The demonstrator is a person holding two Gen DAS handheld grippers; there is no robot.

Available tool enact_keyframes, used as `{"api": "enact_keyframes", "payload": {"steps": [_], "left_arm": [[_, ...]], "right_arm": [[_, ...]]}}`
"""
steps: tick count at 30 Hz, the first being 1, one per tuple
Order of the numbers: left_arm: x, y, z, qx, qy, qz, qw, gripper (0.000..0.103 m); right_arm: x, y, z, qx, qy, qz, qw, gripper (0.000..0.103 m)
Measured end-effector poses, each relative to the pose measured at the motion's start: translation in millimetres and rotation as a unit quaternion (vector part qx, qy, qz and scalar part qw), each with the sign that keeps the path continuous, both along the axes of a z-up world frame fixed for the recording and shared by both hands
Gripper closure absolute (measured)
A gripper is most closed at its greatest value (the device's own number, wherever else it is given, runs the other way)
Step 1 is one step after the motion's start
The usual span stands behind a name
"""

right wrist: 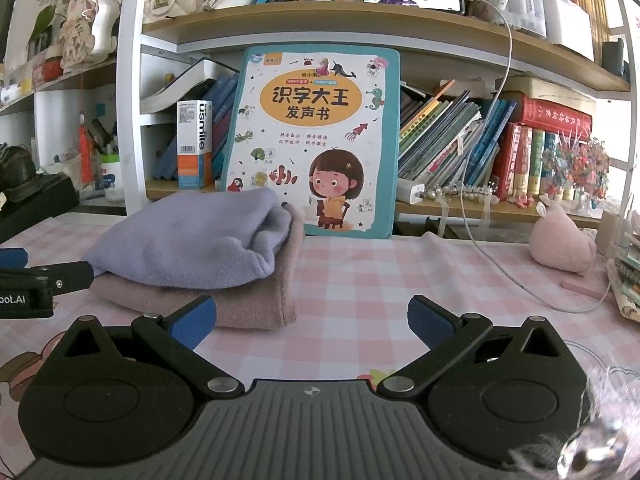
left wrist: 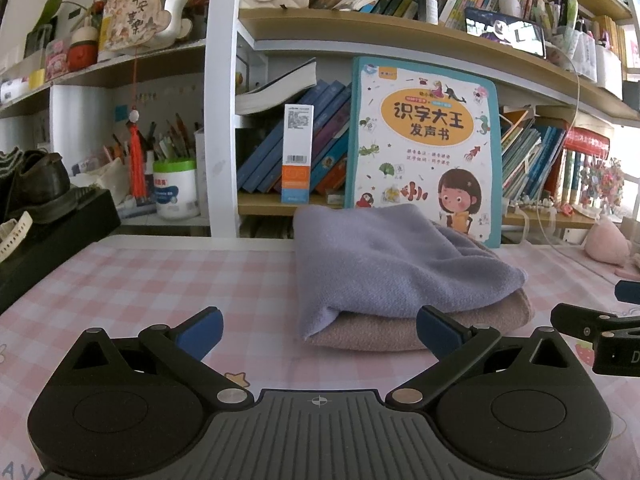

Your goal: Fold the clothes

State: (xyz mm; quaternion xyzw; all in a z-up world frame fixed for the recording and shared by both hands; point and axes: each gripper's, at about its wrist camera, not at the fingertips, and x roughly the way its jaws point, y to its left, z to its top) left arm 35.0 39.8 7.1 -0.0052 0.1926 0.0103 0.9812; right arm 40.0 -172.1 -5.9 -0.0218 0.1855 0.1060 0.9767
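While both claws, left gripper [left wrist: 319,330] and right gripper [right wrist: 312,320], gape wide and empty, square up lavender cloth [left wrist: 384,264] atop pink cloth [left wrist: 400,330] at twelve o'clock, gripping edges evenly.

Folded lavender cloth [left wrist: 384,256] stacked atop folded pink cloth [left wrist: 420,326].

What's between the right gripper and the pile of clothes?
Nothing: only bare checked cloth lies between the right gripper and the pile, as the right wrist view shows.
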Motion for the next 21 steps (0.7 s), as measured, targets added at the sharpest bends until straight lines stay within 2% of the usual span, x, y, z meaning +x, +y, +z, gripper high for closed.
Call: {"api": "enact_keyframes", "payload": {"steps": [21], "left_arm": [[3.0, 2.0, -0.5, -0.003, 0.007, -0.001, 1.0000, 0.000]], "right_arm": [[-1.8, 1.6, -0.5, -0.002, 0.001, -0.002, 1.000, 0.000]]}}
